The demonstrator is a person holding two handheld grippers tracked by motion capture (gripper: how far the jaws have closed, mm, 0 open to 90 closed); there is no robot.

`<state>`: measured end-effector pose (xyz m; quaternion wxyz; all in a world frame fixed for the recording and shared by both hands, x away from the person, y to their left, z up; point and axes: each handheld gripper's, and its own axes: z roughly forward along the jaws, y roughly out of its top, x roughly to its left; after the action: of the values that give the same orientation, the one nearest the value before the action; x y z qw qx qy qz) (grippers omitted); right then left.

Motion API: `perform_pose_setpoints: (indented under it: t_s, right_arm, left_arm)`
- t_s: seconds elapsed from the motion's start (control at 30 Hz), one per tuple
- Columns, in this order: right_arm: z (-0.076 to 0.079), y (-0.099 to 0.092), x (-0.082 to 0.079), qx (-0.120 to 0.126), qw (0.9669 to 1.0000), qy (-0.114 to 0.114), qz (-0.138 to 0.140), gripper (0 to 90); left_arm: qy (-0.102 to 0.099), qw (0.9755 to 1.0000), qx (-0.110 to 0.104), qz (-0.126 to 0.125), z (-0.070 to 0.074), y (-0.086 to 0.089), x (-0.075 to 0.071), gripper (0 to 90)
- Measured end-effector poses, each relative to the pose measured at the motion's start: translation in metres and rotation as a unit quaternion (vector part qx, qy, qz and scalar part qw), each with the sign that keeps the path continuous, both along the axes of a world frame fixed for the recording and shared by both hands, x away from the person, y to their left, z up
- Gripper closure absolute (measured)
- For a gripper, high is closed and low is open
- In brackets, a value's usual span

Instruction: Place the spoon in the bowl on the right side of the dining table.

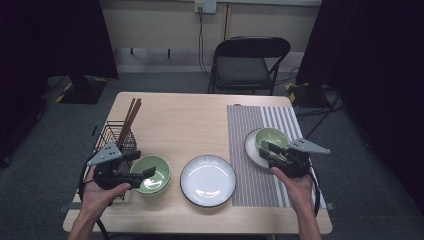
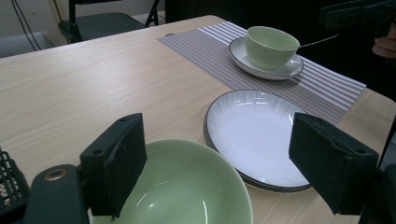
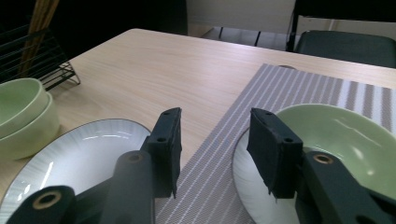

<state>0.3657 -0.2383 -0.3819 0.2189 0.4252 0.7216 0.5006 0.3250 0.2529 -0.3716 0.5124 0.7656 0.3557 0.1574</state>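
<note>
A light wooden table carries everything, with a striped grey placemat laid over its right part. Near the front edge, at the middle, lies a white plate with a dark rim, empty, just left of the placemat. On the placemat sits a smaller white plate with a green bowl standing upright on it. At the front left is a stack of green bowls, just beside the white plate in the middle and next to a black wire basket that holds brown chopsticks. The left gripper hovers at the near side of the stack; in the left gripper view its jaws stand wide apart, one pad at the rim of the top bowl and the other out over the middle plate, pressing on nothing. The right gripper hangs at the near-left edge of the bowl on the placemat; in the right gripper view its jaws are parted with bare placemat between them, and they hold nothing.
</note>
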Motion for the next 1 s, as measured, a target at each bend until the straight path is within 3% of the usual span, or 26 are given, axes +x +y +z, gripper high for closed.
perform_pose_setpoints:
  t_s: [0.33,0.43,1.0]
  right_arm:
    - [-0.006,0.022,0.002,-0.006,0.9993,0.010,0.035,54.7]
    - [-0.007,0.027,0.002,-0.007,0.9990,0.013,0.043,54.4]
    - [-0.021,0.048,0.003,-0.020,0.9961,0.033,0.080,53.8]
  left_arm:
    - [-0.005,1.0000,-0.001,0.006,0.006,0.004,0.001,17.2]
    - [-0.013,0.9999,-0.005,0.005,0.007,0.007,-0.001,22.2]
    - [-0.025,0.9990,-0.010,0.036,0.022,0.031,0.002,24.6]
